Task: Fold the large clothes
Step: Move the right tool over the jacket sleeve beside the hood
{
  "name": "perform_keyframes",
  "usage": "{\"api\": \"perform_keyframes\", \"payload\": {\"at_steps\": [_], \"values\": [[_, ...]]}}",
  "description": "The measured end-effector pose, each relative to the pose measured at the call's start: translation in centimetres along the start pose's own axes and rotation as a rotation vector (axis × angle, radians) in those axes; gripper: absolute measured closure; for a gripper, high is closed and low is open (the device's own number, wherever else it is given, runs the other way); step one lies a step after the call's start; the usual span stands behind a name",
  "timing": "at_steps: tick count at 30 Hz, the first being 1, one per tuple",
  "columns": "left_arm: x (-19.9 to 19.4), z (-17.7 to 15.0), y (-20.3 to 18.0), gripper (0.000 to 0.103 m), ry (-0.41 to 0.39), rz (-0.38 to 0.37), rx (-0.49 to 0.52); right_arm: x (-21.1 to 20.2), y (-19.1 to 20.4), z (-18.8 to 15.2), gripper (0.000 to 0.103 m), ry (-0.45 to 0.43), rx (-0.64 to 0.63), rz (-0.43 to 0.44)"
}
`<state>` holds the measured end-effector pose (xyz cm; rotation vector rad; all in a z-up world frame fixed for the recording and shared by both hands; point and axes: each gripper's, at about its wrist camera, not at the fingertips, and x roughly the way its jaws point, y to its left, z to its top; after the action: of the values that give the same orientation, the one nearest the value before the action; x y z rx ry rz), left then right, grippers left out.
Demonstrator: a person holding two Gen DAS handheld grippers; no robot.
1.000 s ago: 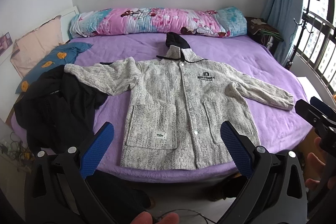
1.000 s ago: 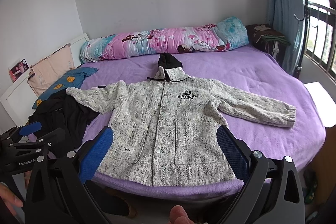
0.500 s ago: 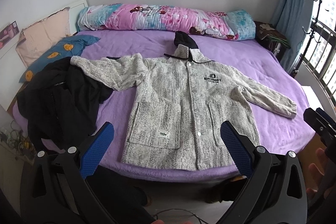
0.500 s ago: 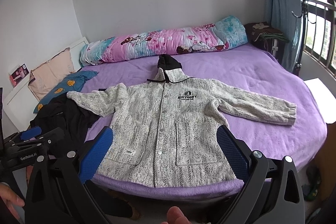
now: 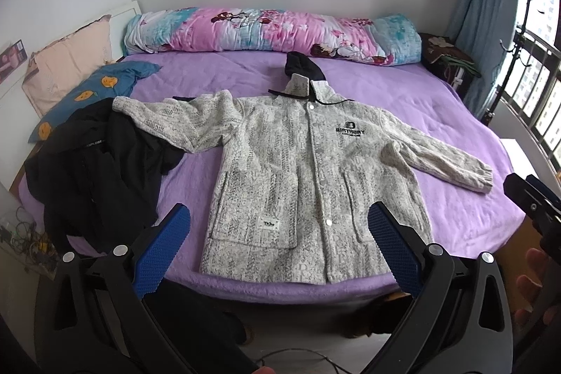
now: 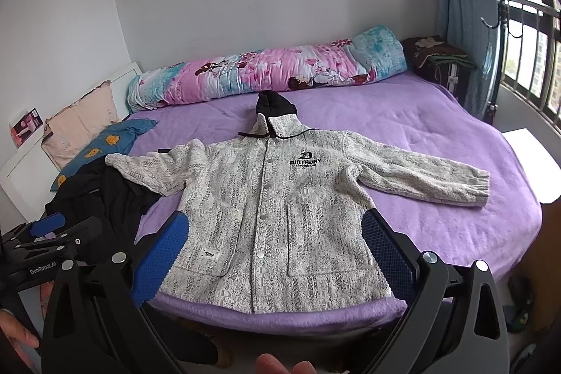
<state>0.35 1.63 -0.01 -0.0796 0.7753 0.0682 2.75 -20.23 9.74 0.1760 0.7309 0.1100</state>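
Observation:
A grey knitted jacket (image 5: pixel 298 174) (image 6: pixel 277 195) with a black hood lies face up and spread flat on the purple bed (image 5: pixel 403 100) (image 6: pixel 403 121), both sleeves stretched out sideways, hem at the near edge. My left gripper (image 5: pixel 278 233) hangs open in front of the hem, apart from the cloth, nothing between its blue pads. My right gripper (image 6: pixel 275 233) is also open and empty, held short of the hem. Each gripper shows at the edge of the other's view: the right one (image 5: pixel 533 198), the left one (image 6: pixel 52 230).
A black garment (image 5: pixel 94 170) (image 6: pixel 94 198) lies crumpled on the bed's left side, under the jacket's left sleeve. A rolled floral quilt (image 5: pixel 273 30), a blue pillow (image 5: pixel 94 90) and a pink pillow (image 5: pixel 66 65) line the far and left edges. Curtain and railed window stand at right.
Both grippers have risen slightly and tilted, so the bed and jacket sit lower in view. The jacket has not moved. Both grippers stay open.

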Motion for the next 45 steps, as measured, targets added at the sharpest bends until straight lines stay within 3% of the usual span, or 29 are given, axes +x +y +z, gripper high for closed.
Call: {"api": "perform_keyframes", "payload": {"at_steps": [7,12,20,33,45], "values": [[0.2,0.1,0.2,0.006,-0.009,0.003,-0.002,0.3,0.1,-0.2,0.007,0.009,0.006,-0.001],[0.0,0.1,0.3,0.006,-0.054,0.035,0.019,0.5,-1.0,-0.1,0.007,0.015,0.083,0.034],[1.7,0.9,0.7,0.006,-0.042,0.05,0.027,2.1,-3.0,0.2,0.007,0.029,0.098,-0.019],[6.7,4.8,3.3,0.006,-0.034,0.126,0.02,5.9,-7.6,1.8,0.007,0.023,0.129,-0.124],[14.4,7.3,5.2,0.006,-0.002,0.174,0.0,12.1,-15.2,3.3,0.007,0.024,0.171,-0.247]]}}
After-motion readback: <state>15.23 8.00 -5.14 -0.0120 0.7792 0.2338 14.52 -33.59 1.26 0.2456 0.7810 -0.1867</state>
